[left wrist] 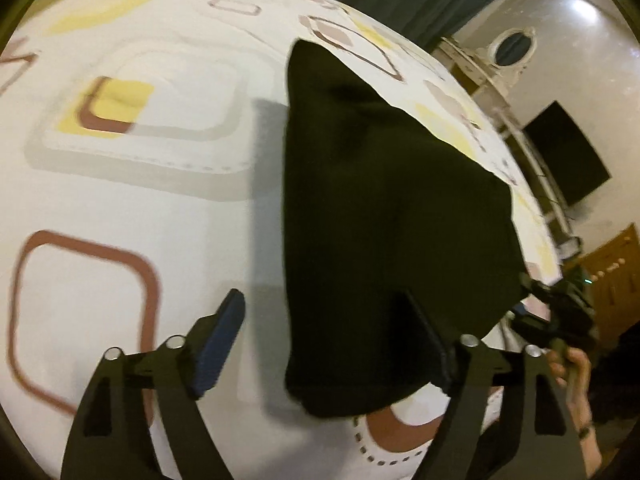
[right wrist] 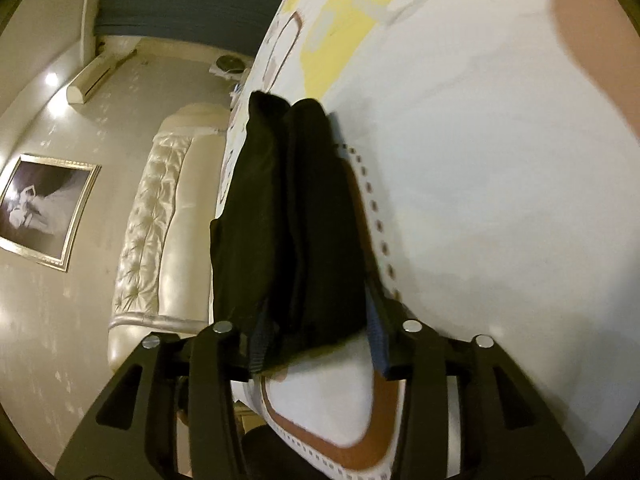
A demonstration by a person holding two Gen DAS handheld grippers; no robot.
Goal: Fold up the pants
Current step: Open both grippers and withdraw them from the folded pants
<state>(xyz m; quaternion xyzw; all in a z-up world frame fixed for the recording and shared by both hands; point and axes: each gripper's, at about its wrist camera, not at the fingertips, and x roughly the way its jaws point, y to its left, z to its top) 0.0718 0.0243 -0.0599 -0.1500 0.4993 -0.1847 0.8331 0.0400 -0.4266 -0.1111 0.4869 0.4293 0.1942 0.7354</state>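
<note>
- The bed (left wrist: 160, 208) is covered by a white patterned sheet.
- The black pants (left wrist: 380, 220) are held lifted above it.
- The right tongs (right wrist: 316, 344) are spread around the pants' edge.
- The left tongs (left wrist: 328, 344) are seen wide open, gripping nothing.

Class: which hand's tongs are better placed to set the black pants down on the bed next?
Probably right. The right tongs have the pants between their fingers. The left tongs stand open, with the pants against only one finger.
</note>
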